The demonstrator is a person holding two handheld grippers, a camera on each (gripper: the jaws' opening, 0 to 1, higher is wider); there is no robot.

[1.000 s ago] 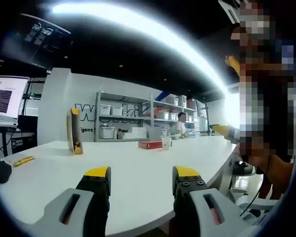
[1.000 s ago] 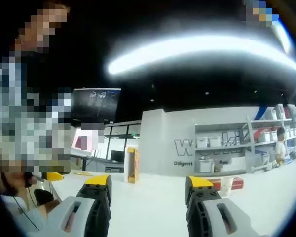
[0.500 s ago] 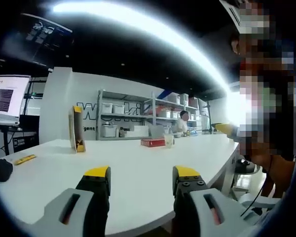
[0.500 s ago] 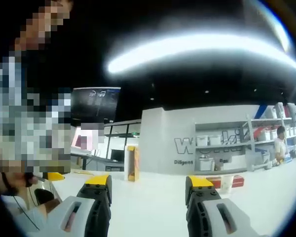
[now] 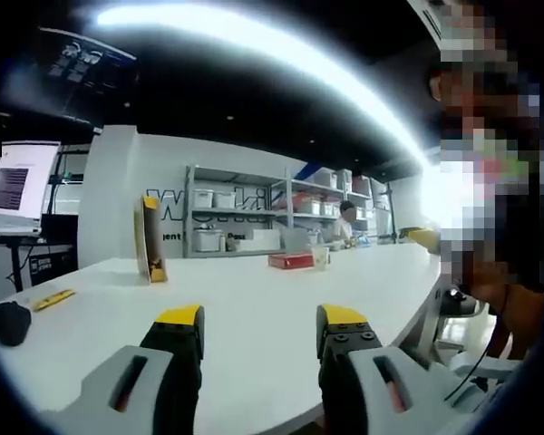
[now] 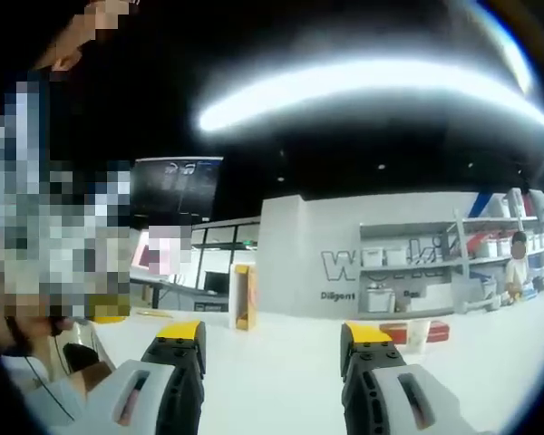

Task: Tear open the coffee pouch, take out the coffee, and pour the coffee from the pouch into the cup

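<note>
A tall yellow-and-brown coffee pouch [image 5: 150, 239] stands upright on the white table [image 5: 254, 299], far ahead and left of my left gripper [image 5: 258, 319], which is open and empty. A pale cup [image 5: 319, 257] stands far off beside a red box [image 5: 290, 261]. In the right gripper view the same pouch [image 6: 244, 297] stands ahead on the left, and the cup [image 6: 417, 338] and red box [image 6: 394, 333] sit behind my right gripper's yellow-tipped fingers. My right gripper [image 6: 274, 335] is open with nothing in it.
A small black object [image 5: 11, 323] and a yellow strip [image 5: 51, 300] lie at the table's left end. A person stands close at the right of the left gripper view. Shelves [image 5: 245, 217] with white bins line the back wall, with another person near them. A lit screen [image 5: 16, 186] stands at left.
The left gripper view has shifted a little, so the pouch, cup and red box sit slightly further right. The right gripper view is almost the same. Both grippers stay open.
</note>
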